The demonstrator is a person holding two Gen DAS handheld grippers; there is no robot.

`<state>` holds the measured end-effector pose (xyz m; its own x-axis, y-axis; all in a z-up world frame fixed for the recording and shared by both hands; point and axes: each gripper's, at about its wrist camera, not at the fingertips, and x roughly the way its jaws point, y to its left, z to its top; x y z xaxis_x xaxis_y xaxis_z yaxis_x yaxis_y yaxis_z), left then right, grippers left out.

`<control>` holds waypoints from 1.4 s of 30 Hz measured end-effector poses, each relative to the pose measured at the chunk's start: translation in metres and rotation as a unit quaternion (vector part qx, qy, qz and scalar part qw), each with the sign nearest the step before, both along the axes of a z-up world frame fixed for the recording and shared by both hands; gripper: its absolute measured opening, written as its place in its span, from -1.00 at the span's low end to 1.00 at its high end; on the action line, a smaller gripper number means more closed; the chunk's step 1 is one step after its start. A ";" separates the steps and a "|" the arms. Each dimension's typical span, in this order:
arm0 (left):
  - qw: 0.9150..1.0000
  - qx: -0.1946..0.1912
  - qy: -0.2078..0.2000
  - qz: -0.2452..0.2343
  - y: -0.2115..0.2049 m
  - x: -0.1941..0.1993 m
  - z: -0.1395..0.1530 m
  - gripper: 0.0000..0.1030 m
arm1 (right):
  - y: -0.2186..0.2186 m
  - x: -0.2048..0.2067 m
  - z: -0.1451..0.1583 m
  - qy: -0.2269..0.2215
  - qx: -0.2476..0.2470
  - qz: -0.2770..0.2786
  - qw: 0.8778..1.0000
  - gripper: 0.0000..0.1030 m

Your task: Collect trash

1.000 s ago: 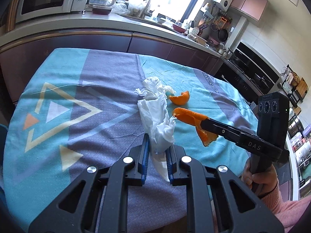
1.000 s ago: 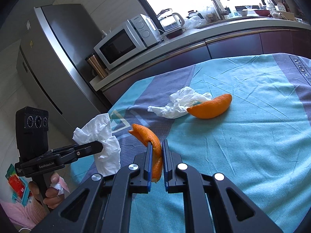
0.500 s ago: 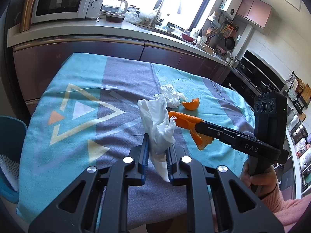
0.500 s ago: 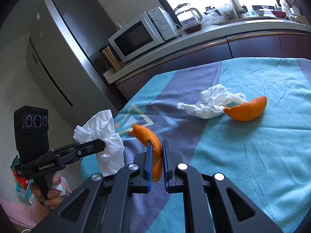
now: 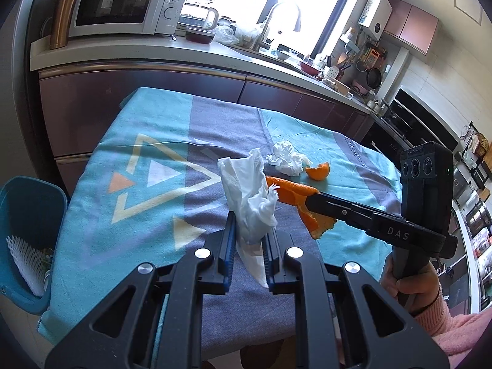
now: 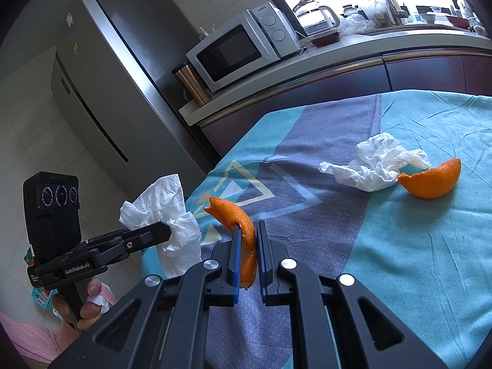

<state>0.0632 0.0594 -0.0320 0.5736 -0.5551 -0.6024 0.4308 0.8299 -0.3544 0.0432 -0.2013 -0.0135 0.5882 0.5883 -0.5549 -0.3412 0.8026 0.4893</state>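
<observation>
Held above the worktop (image 5: 147,129) near its front edge, left of the crumpled tissue (image 6: 378,166) and peel wedge (image 6: 430,181). Left fingers (image 5: 229,240) clamped on a white tissue (image 5: 246,193), standing upright. Right fingers (image 6: 235,249) pinched tight on an orange peel (image 6: 240,224), long axis arching up and forward.

Bright window (image 5: 246,6) behind the counter (image 5: 153,52); a microwave (image 5: 123,6) stands there, tall grey fridge (image 6: 123,77) beside.

The surface (image 5: 147,141) wears a turquoise cloth with a grey-purple band and cream, white and orange triangles. Both tongs are black with blue pads: the left tongs (image 5: 249,236) pinch a white tissue (image 5: 246,190), the right tongs (image 6: 247,247) a bright orange peel (image 6: 236,218). The bin (image 5: 27,203) is teal.
</observation>
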 end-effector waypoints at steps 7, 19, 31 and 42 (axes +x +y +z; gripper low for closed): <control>1.000 0.002 -0.005 0.018 0.015 -0.005 0.004 -0.69 | 0.018 0.006 0.000 0.001 0.002 0.018 1.000 -0.84; 0.999 0.001 -0.006 0.053 0.045 -0.010 0.005 -0.69 | 0.047 0.017 0.000 -0.001 0.004 0.047 0.999 -0.84; 0.996 0.006 -0.013 0.084 0.070 -0.018 0.011 -0.69 | 0.068 0.021 0.000 0.002 0.008 0.076 0.997 -0.84; 0.993 0.007 -0.017 0.118 0.097 -0.024 0.013 -0.69 | 0.096 0.026 0.001 0.005 0.011 0.107 0.994 -0.84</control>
<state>0.0391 0.1562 -0.0186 0.7072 -0.3936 -0.5873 0.2349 0.9144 -0.3298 0.0693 -0.1051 -0.0126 0.4419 0.7113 -0.5465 -0.4984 0.7013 0.5097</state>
